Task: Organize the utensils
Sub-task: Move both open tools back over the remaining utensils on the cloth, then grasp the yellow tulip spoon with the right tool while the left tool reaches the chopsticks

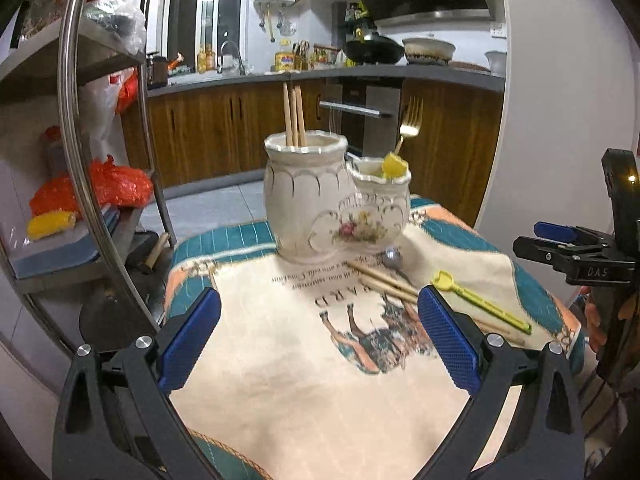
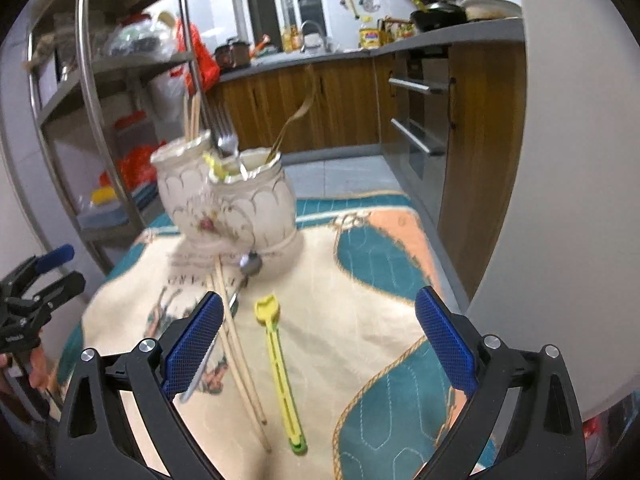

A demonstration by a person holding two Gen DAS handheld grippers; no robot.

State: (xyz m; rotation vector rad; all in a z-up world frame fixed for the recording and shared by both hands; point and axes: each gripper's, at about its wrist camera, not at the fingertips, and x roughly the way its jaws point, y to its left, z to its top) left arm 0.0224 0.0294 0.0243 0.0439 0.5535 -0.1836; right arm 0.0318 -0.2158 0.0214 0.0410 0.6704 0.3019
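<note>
A white double ceramic utensil holder [image 1: 320, 204] [image 2: 228, 204] stands at the far side of the table. Its taller pot holds wooden chopsticks [image 1: 294, 116]; the smaller pot holds a gold fork [image 1: 410, 122] and a yellow-topped pick. On the cloth in front lie two chopsticks [image 2: 240, 348], a metal spoon [image 2: 250, 265] and a yellow-green spoon [image 2: 280, 372] [image 1: 480, 300]. My left gripper [image 1: 320, 336] is open and empty above the cloth. My right gripper [image 2: 318, 340] is open and empty, over the loose utensils.
The table carries a cream, teal and peach printed cloth [image 1: 304, 380]. A metal shelf rack [image 1: 80, 128] with bags stands to the left. Kitchen cabinets and an oven [image 2: 416, 120] lie beyond. A white wall [image 1: 560, 120] is on the right.
</note>
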